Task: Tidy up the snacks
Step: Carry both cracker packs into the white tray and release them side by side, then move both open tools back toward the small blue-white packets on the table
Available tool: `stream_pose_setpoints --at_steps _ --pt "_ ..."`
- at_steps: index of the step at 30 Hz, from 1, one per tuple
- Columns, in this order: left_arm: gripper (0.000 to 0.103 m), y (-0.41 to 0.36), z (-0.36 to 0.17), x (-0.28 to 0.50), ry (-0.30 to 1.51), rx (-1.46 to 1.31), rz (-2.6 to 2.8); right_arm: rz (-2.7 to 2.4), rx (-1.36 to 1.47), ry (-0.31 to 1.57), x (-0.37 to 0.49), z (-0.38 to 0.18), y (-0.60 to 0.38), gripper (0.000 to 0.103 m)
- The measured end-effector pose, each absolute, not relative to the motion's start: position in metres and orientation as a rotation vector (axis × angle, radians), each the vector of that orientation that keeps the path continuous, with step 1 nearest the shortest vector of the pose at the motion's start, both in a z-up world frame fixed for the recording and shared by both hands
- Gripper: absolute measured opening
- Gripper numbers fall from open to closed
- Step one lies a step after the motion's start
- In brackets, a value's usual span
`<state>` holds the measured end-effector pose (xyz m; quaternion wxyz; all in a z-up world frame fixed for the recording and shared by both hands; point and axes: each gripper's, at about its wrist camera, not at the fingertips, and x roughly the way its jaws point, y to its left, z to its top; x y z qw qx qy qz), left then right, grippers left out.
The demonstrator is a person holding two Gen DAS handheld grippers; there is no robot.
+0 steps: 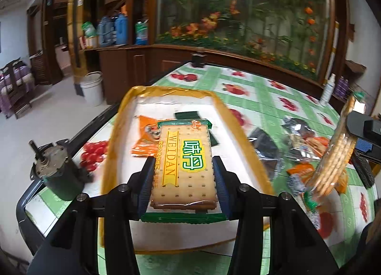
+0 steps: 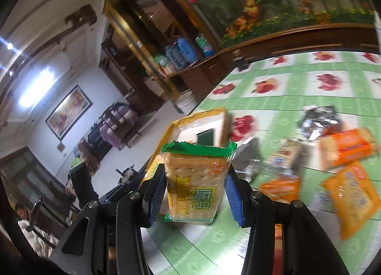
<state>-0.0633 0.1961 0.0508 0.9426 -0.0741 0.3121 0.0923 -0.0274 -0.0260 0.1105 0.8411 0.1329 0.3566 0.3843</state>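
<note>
My left gripper (image 1: 183, 177) is clamped flat on a green-wrapped cracker pack (image 1: 184, 168), held over the yellow-rimmed tray (image 1: 112, 146). My right gripper (image 2: 194, 194) pinches a second green cracker pack (image 2: 197, 182) on edge above the fruit-print tablecloth (image 2: 285, 99). Only the left view shows the orange packet (image 1: 145, 137) lying in the tray and the small motor (image 1: 54, 168) beside it. Only the right view shows the orange snack packs (image 2: 347, 149) further out, blurred, possibly three.

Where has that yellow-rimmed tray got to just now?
In the left wrist view the yellow-rimmed tray sits on the green tablecloth, behind the cracker pack in the left tongs, holding an orange snack packet.
</note>
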Motion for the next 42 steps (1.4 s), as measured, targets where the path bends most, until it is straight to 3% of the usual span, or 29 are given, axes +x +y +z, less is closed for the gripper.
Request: stream_pose_setpoints --at_steps 9,24,42 --pt "0.045 0.225 0.037 -0.064 0.678 -0.234 0.248 0.786 0.102 0.819 -0.019 0.084 0.064 0.048" --pt "0.046 0.229 0.024 -0.053 0.782 -0.266 0.231 0.771 0.062 0.930 -0.002 0.037 0.094 0.049" --pt "0.049 0.228 0.031 -0.069 0.712 -0.279 0.194 0.800 0.226 0.839 -0.002 0.082 0.032 0.050"
